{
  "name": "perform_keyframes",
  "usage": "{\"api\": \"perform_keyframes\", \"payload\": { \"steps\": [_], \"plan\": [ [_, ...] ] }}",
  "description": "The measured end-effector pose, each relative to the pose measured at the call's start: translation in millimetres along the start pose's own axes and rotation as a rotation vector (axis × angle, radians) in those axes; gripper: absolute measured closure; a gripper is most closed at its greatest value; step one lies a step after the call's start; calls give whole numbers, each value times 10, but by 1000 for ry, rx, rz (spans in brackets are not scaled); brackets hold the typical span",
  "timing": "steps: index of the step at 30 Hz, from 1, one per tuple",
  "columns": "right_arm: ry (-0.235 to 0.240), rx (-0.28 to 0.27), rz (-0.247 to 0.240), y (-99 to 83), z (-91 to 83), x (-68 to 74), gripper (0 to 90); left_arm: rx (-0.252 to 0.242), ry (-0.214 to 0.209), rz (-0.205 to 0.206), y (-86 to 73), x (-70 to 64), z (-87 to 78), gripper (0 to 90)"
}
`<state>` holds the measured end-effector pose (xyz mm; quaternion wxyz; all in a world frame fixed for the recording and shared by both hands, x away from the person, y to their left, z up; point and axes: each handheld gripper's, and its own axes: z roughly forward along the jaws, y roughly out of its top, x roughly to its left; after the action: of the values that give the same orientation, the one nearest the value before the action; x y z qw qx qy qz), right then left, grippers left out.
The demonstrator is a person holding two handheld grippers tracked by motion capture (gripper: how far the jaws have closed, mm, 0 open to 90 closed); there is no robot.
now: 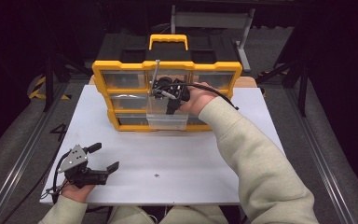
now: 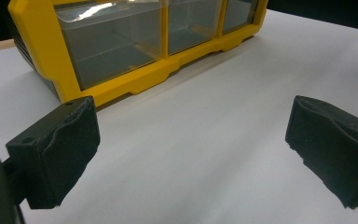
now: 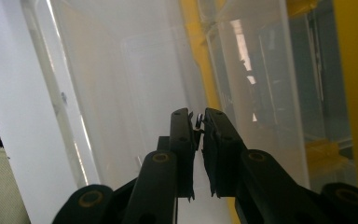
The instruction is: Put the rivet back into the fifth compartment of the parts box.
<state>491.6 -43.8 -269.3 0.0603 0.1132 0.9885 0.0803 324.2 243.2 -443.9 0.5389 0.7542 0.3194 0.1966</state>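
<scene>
The right gripper (image 3: 199, 122) pinches a tiny dark piece (image 3: 198, 120), too small to identify, over the pulled-out clear drawer (image 1: 167, 120) of the yellow organizer (image 1: 100, 77) at the desk's far edge. The left gripper (image 1: 106, 157) rests wide open near the desk's near left corner.

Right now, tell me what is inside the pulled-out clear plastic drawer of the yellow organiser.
The clear plastic drawer looks empty apart from the right hand-held gripper above it, pinching something small. That gripper and hand cover the drawer's back.
</scene>
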Motion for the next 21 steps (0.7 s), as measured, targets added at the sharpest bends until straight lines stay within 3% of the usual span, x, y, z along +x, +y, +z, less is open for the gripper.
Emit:
{"api": "perform_keyframes", "payload": {
  "steps": [10, 21],
  "plan": [
    [24, 13, 9, -18, 109, -39, 820, 1, 1, 3, 1, 3, 0, 36],
    [32, 16, 8, -35, 113, -56, 816, -1, -4, 2, 0, -1, 4, 37]
  ]
}}
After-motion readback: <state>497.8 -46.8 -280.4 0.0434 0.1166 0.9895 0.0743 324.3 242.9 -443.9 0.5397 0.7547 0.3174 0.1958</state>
